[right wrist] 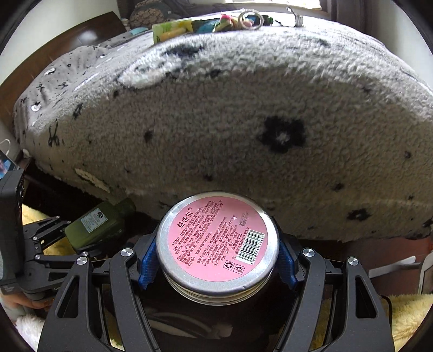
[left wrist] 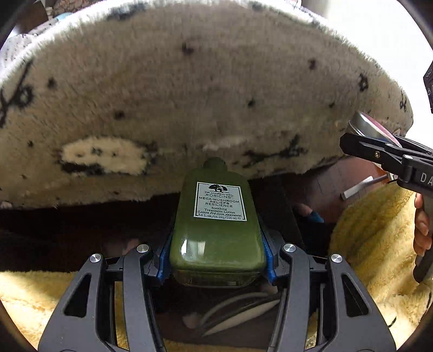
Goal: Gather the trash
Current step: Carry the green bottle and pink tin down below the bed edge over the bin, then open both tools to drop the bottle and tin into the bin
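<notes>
Left gripper (left wrist: pixel 217 260) clamped on green Origins lotion bottle (left wrist: pixel 216 230); blue pads (left wrist: pixel 266 251) pressed to both sides of its lower body, cap end pointing away toward the fleece blanket (left wrist: pixel 189 94). Right gripper (right wrist: pixel 216 257) set wider, pads gripping a round metal tin (right wrist: pixel 217 243) by its rim, pink label with barcode facing the camera. Both items held in the air above a dark gap between blanket edge and yellow fluffy fabric (left wrist: pixel 365 243). Assorted clutter (right wrist: pixel 216 23) lies on the blanket's far side

Bin interior (left wrist: pixel 230 308) dark; contents unclear.
</notes>
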